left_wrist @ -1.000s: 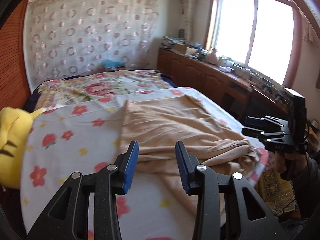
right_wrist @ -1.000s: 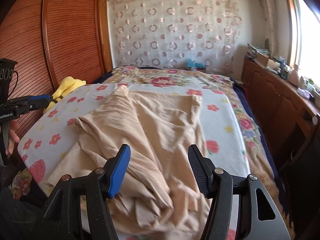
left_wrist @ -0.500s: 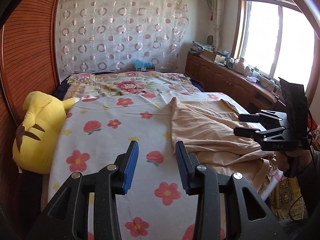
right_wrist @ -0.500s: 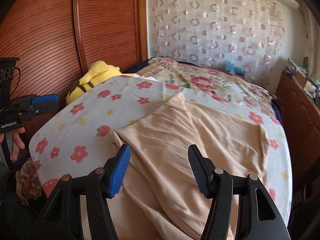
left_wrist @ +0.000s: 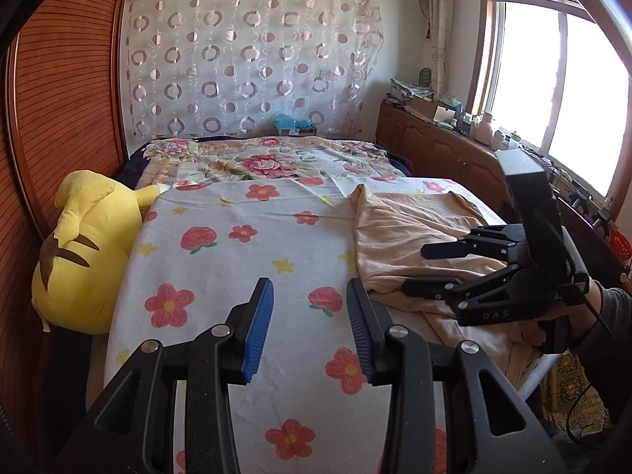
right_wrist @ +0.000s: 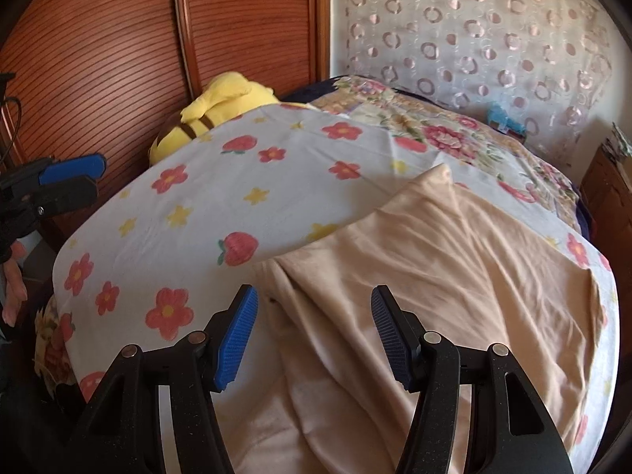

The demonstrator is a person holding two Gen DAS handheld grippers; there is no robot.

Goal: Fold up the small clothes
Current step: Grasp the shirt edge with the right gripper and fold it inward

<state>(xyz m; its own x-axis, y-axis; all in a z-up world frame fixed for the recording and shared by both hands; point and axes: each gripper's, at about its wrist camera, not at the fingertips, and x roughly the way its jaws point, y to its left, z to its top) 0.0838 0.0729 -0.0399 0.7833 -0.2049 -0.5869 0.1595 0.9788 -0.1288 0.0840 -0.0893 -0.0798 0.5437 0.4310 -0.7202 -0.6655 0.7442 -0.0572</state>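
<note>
A beige garment (right_wrist: 434, 276) lies crumpled on the flowered sheet (right_wrist: 189, 217) at the right side of the bed; it also shows in the left wrist view (left_wrist: 407, 233). My left gripper (left_wrist: 310, 331) is open and empty above bare sheet, left of the garment. My right gripper (right_wrist: 314, 331) is open and empty, hovering over the garment's near left edge. It shows from the side in the left wrist view (left_wrist: 418, 268), low over the cloth. The left gripper appears at the left edge of the right wrist view (right_wrist: 79, 179).
A yellow plush toy (left_wrist: 83, 252) lies at the bed's left edge against a wooden slatted wall (left_wrist: 59, 98). A floral blanket (left_wrist: 268, 158) covers the far bed. A wooden cabinet (left_wrist: 446, 150) with clutter runs under the window on the right.
Both grippers swung left: the left wrist view now faces the plush toy and bare sheet. The right gripper moved down closer over the garment's left edge. Both stay open.
</note>
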